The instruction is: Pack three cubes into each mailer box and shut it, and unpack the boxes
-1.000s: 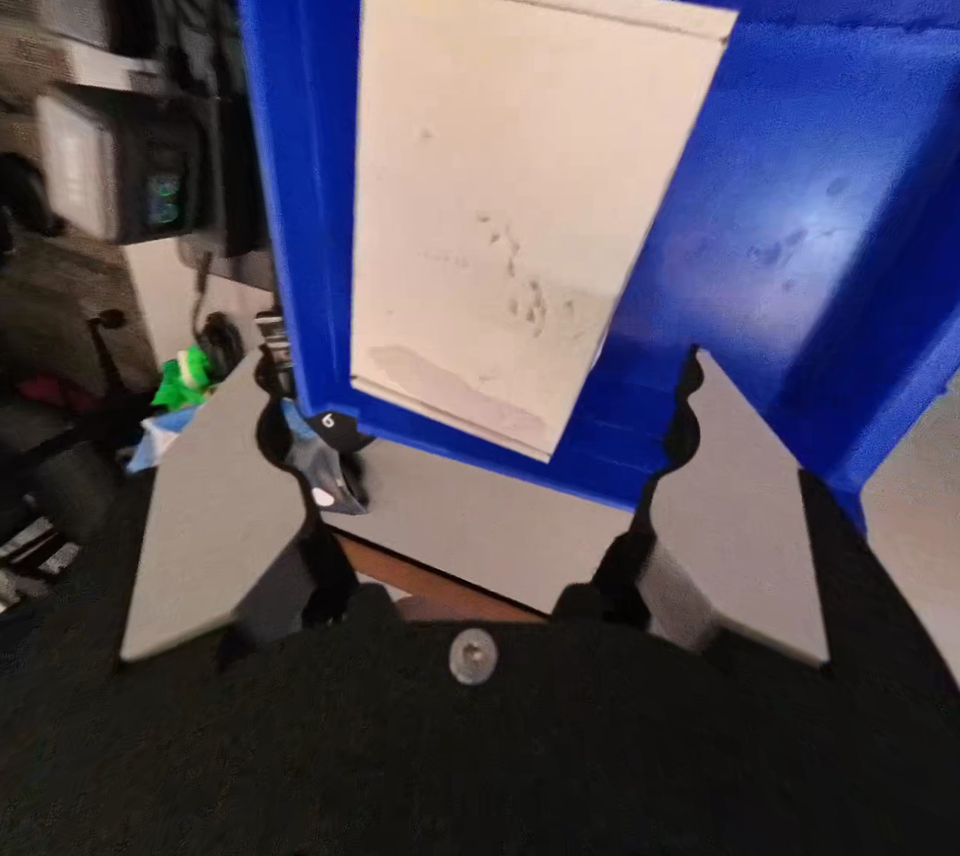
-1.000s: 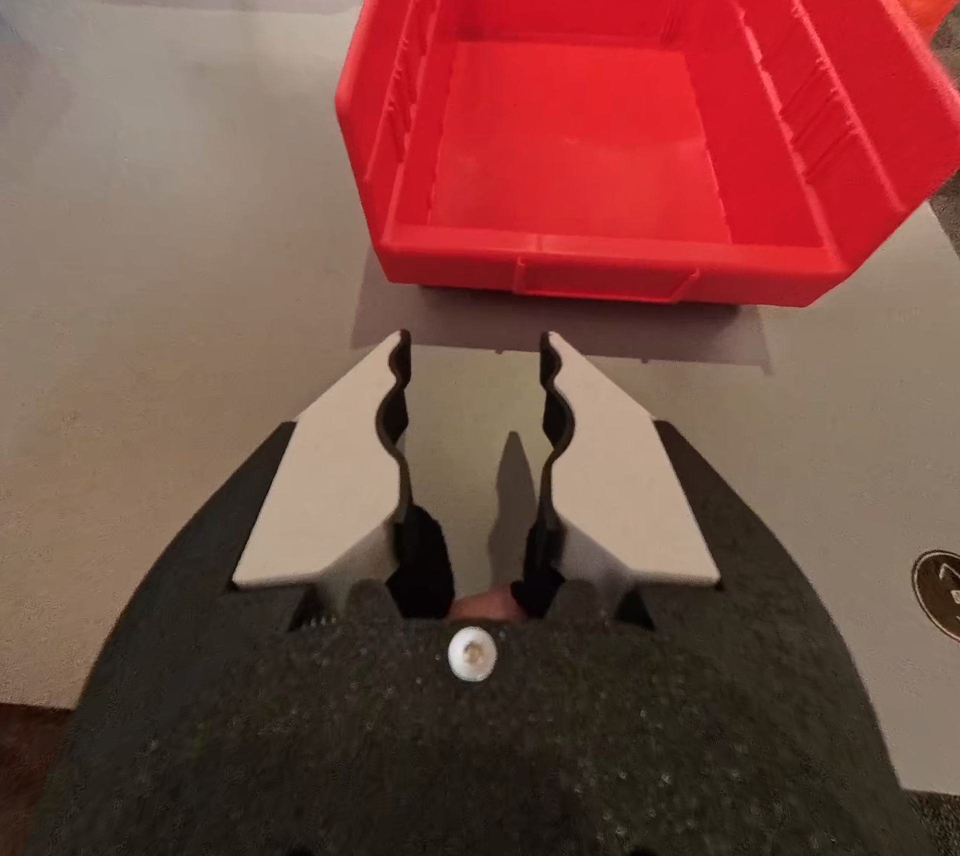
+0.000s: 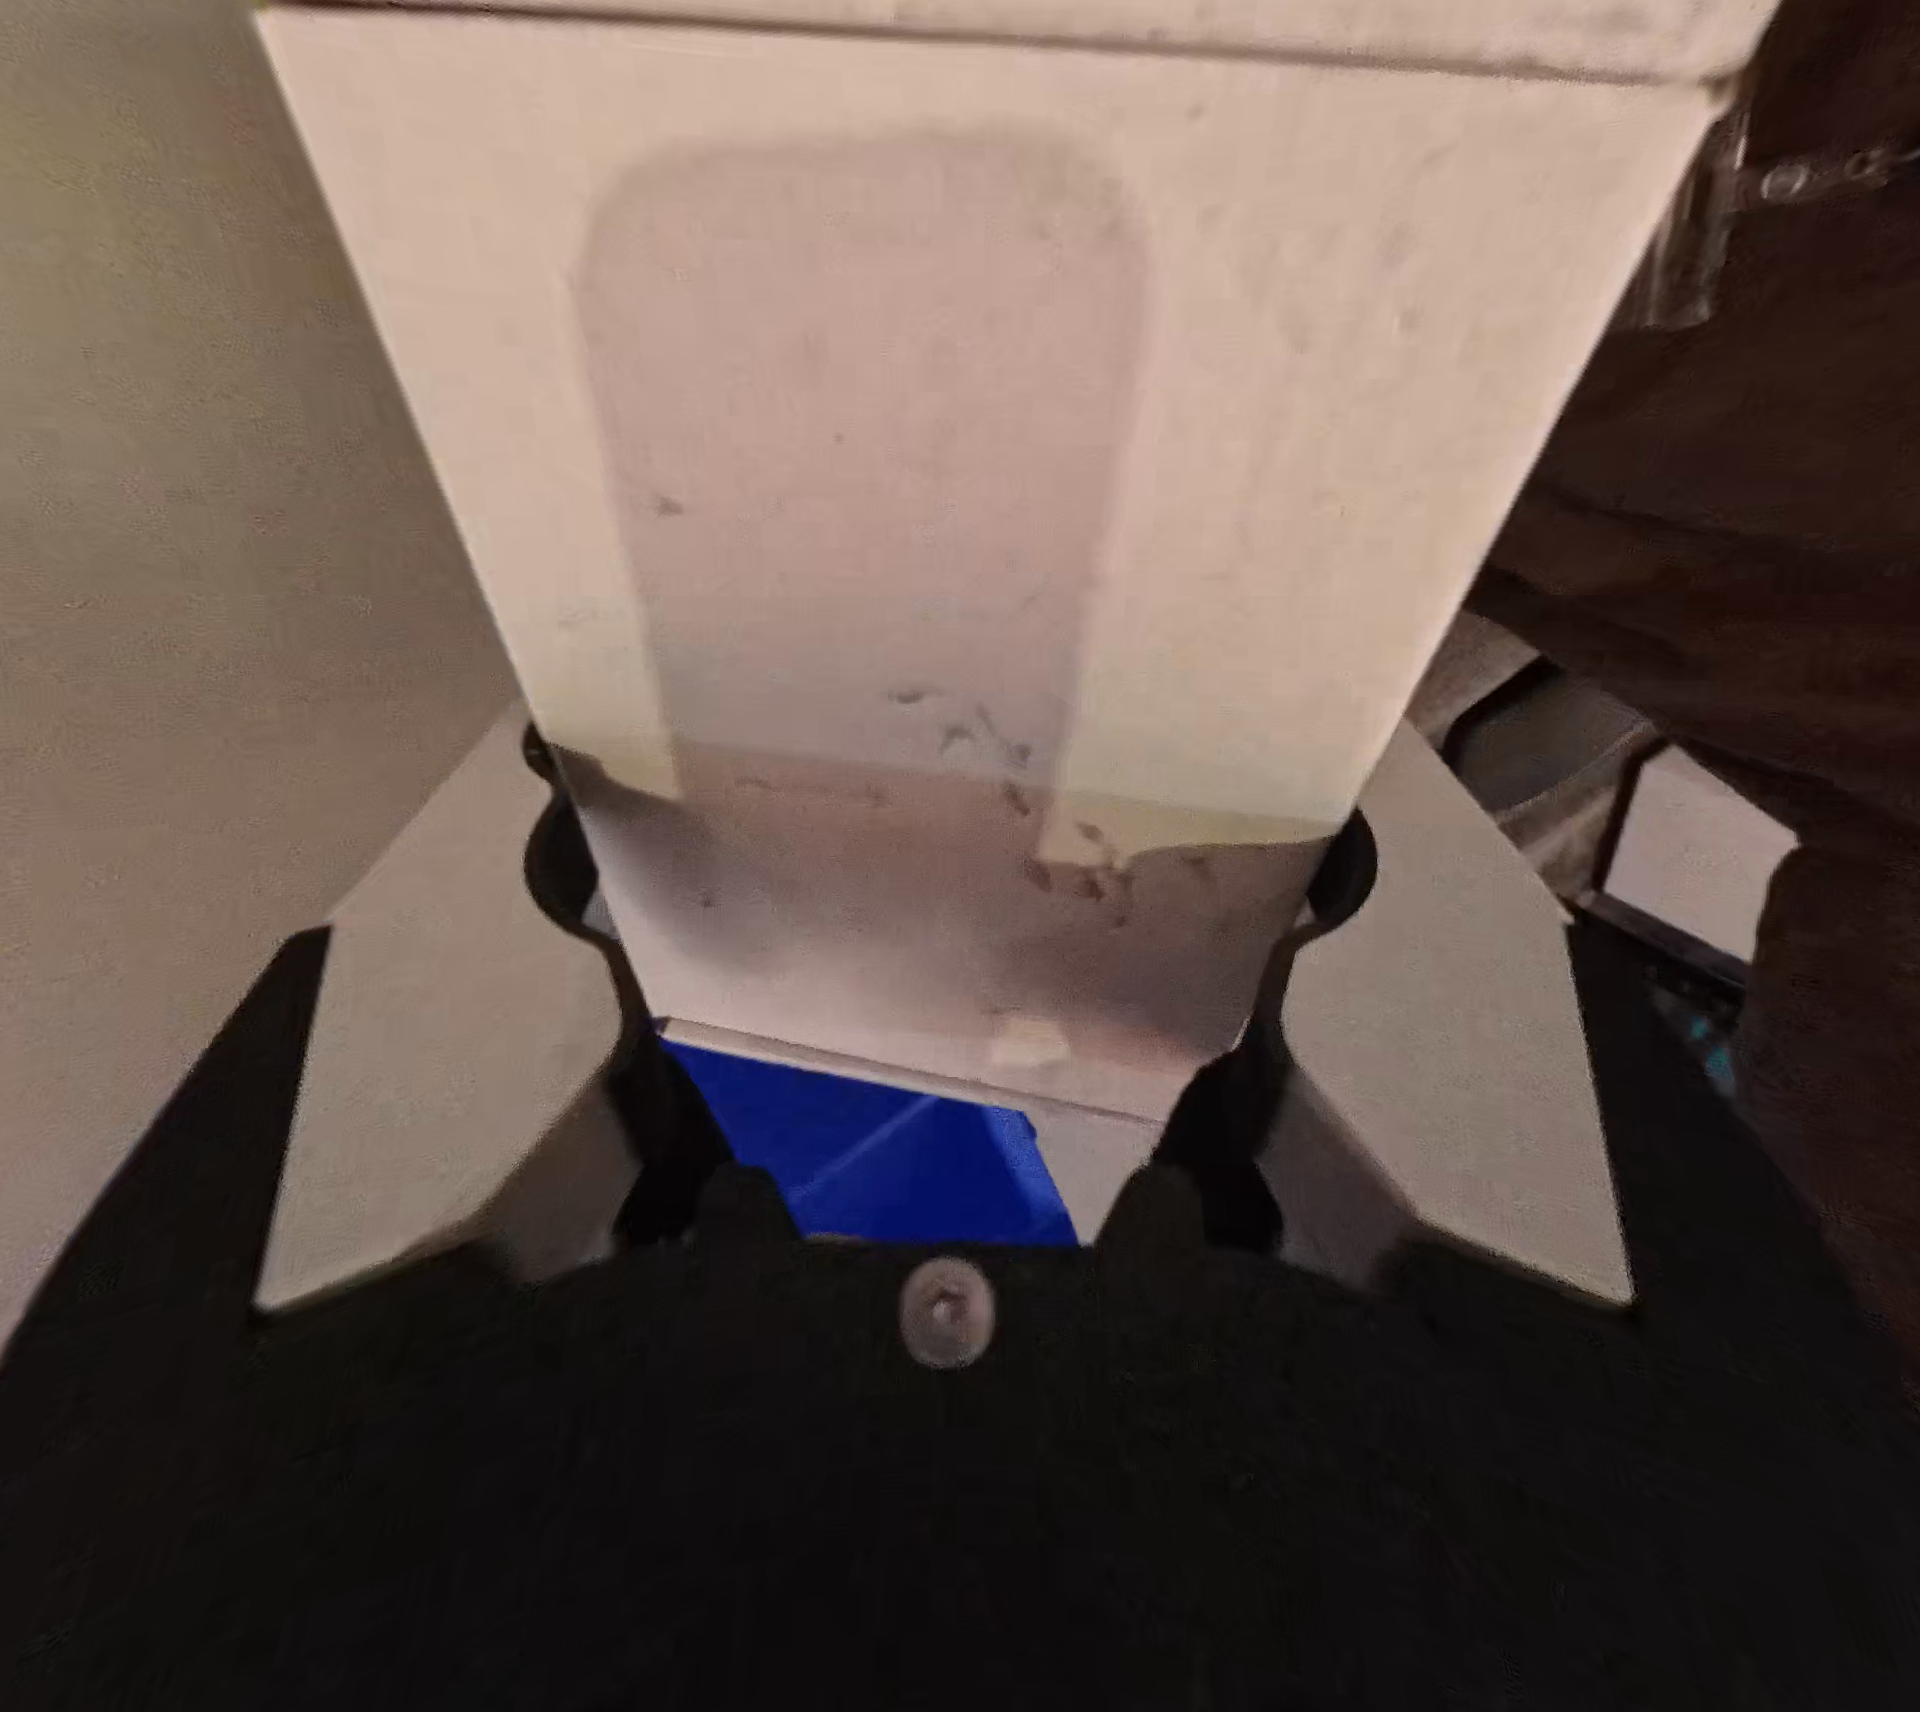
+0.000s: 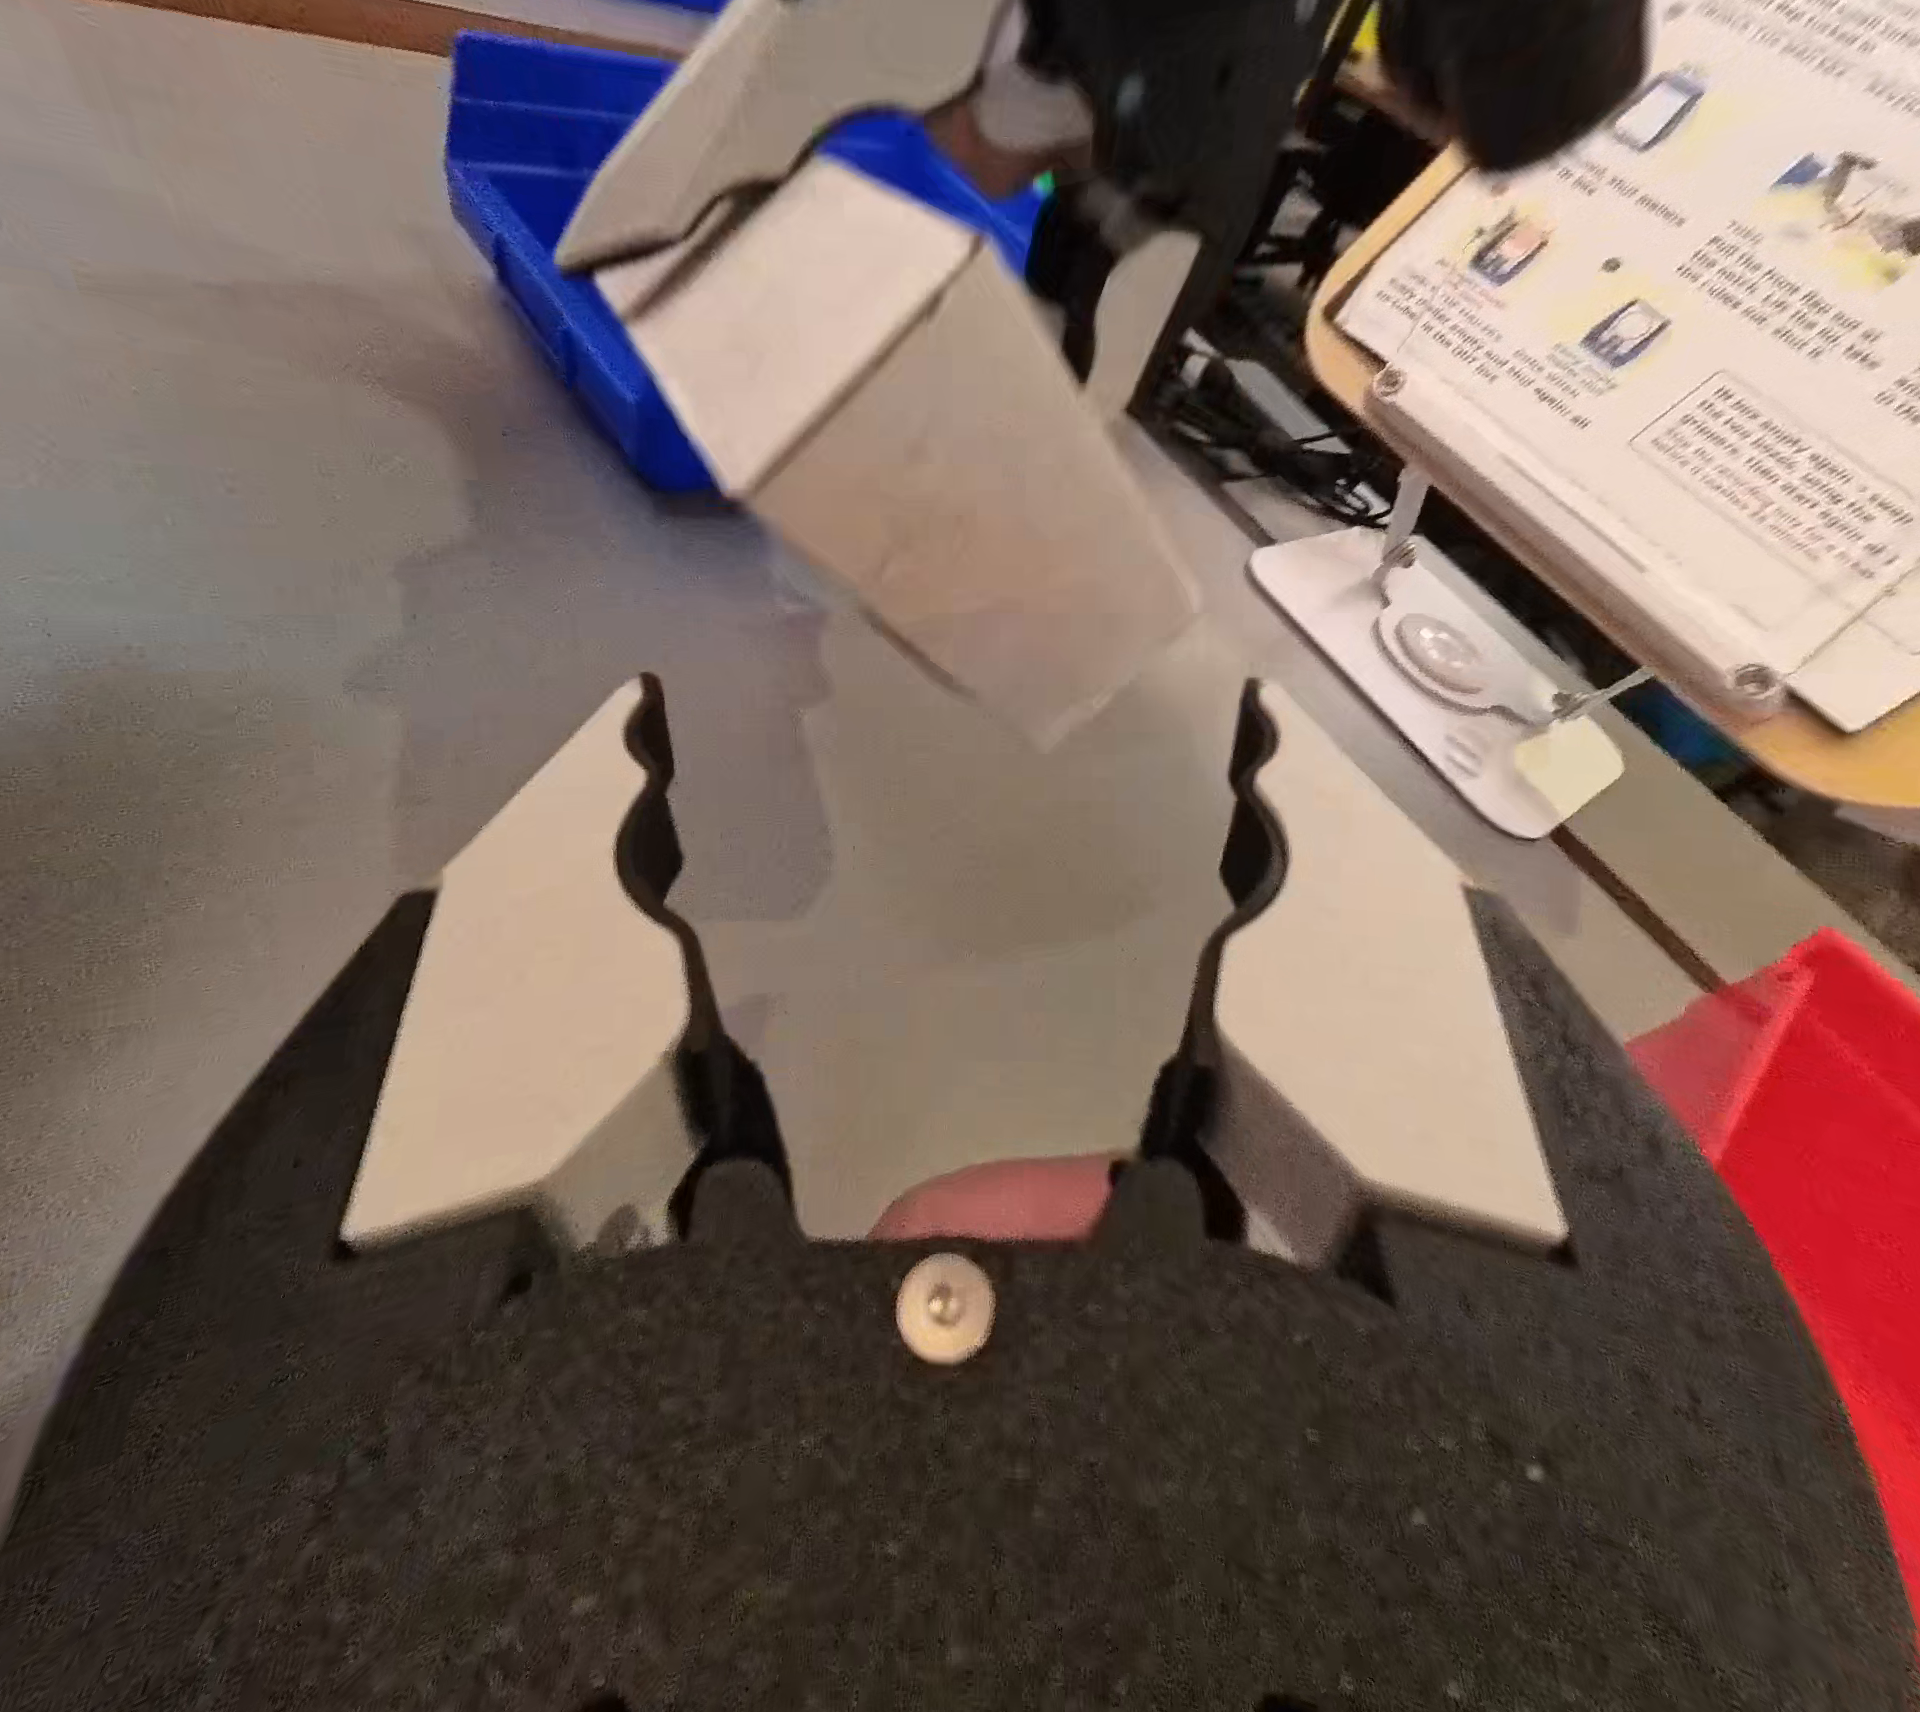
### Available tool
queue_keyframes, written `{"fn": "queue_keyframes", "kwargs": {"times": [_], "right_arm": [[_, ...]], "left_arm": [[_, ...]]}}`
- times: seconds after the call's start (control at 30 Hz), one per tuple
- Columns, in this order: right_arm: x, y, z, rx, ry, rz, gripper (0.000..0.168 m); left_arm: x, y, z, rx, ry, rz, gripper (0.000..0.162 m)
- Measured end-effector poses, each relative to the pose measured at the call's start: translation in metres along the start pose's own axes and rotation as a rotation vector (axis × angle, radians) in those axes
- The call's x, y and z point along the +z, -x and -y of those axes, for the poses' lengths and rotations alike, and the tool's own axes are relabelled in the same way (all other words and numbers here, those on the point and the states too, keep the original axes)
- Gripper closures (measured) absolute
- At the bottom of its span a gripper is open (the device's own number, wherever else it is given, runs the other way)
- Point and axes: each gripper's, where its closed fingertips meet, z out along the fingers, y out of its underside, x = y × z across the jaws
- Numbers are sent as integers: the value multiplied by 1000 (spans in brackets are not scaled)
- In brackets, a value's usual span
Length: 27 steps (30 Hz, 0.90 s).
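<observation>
Fingers (image 3: 447, 1018) of the left gripper (image 3: 940, 893) pinch a shut white mailer box (image 3: 935, 415), apparently clear of the tabletop (image 4: 260, 467). Right gripper (image 4: 951, 841) fingers spread, empty; blue bin (image 4: 540, 208) at 11 o'clock.

- Dim, warm indoor light; both views are motion-blurred and bowed at the edges.
- Soft shadows smear across the table (image 4: 260, 623).
- The white mailer box (image 3: 935, 415) is softly out of focus.
</observation>
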Motion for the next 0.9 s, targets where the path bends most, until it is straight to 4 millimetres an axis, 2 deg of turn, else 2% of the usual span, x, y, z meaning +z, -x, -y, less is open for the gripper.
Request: {"fn": "queue_keyframes", "kwargs": {"times": [0.07, 0.13, 0.2, 0.23, 0.27, 0.33, 0.4, 0.43, 0.47, 0.53, 0.67, 0.7, 0.8, 0.9], "right_arm": [[-4, 0, -3, -35, -58, -42, 62], [0, 14, -15, -61, -56, 7, 62], [4, 31, -29, -71, -32, 77, 64], [7, 31, -34, -64, -31, 65, 66], [6, 26, -39, -66, -25, 40, 83], [5, 24, -50, -64, 2, 73, 84], [5, 18, -57, 31, 20, 108, 85], [5, 16, -59, 97, 16, 125, 86], [6, 10, -62, 165, 22, 131, 87], [9, 2, -70, 291, 44, 149, 89], [16, -4, -79, 452, 68, 191, 89], [18, -3, -80, 467, 70, 204, 89], [26, 7, -93, 405, 130, 219, 92], [28, 11, -92, 355, 111, 210, 96]], "left_arm": [[28, 2, 13, 17, 65, -57, 24], [48, 3, 31, 35, 72, -106, 24], [59, 2, 51, 56, 28, -149, 24], [62, 1, 60, 61, 4, -168, 23], [66, 2, 64, 63, -1, -174, 23], [72, 6, 68, 28, -25, -178, 22], [71, 10, 72, -24, -98, -180, 21], [68, 15, 71, -39, -126, -148, 27], [64, 20, 67, -43, -145, -90, 33], [55, 27, 64, -19, -177, 55, 34], [36, 29, 67, 50, -228, 264, 79], [34, 31, 65, 64, -223, 300, 97], [34, 37, 58, 80, -199, 347, 102], [35, 30, 54, 53, -203, 253, 104]]}}
